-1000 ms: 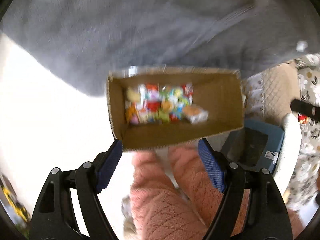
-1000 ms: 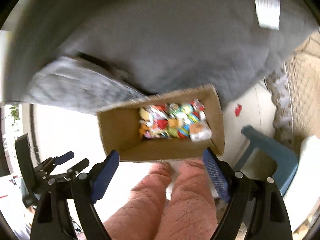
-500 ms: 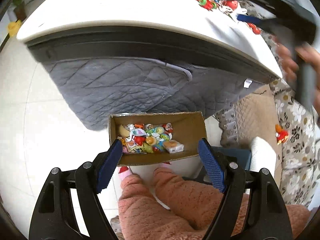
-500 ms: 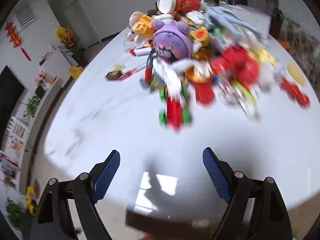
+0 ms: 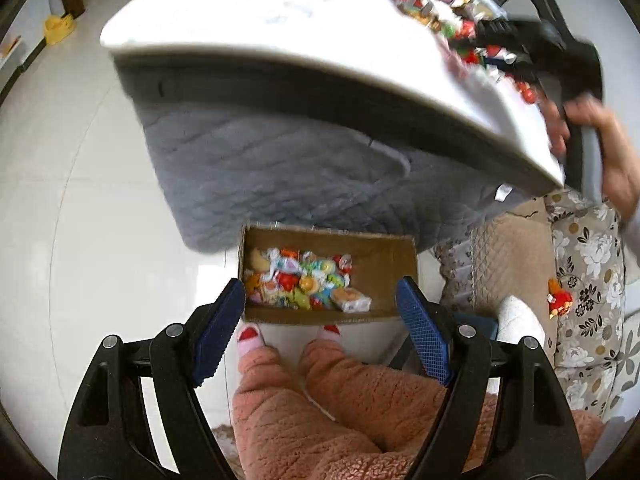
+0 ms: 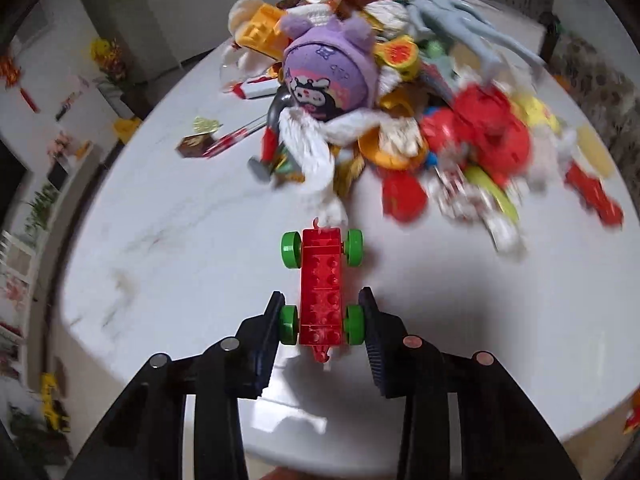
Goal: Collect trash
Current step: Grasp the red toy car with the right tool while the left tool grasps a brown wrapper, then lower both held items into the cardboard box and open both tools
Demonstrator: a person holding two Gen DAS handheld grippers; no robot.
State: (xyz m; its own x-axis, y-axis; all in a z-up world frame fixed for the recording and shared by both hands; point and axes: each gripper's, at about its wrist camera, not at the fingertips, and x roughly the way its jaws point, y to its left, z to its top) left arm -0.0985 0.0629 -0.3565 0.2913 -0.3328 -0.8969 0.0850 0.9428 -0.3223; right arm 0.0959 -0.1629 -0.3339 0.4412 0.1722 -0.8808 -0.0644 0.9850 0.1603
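So the right gripper (image 6: 322, 322) has just been closing, and its jaws now sit around the rear green wheels of a red plastic brick-built toy car with four green wheels (image 6: 322, 286), pads touching or as good as touching the wheels on both sides. The car sits on the round white marble-look table (image 6: 160, 240), close to the near edge, just clear of the big colourful heap of toys, wrappers and plush (image 6: 400, 100) toward the far edge. Its long axis runs straight away from the gripper, one end pointing at the pile and the other back at the camera, so the jaws squeeze across the short width. I'd say grabbing it by the wheels is a bit sketchy since they can spin or slip, so squeeze firmly and lift straight up before swinging over. The left gripper (image 5: 320, 328) is wide open with nothing in it, hanging above the brown open cardboard box (image 5: 396, 260) on the floor, which already has bright wrappers in the bottom.
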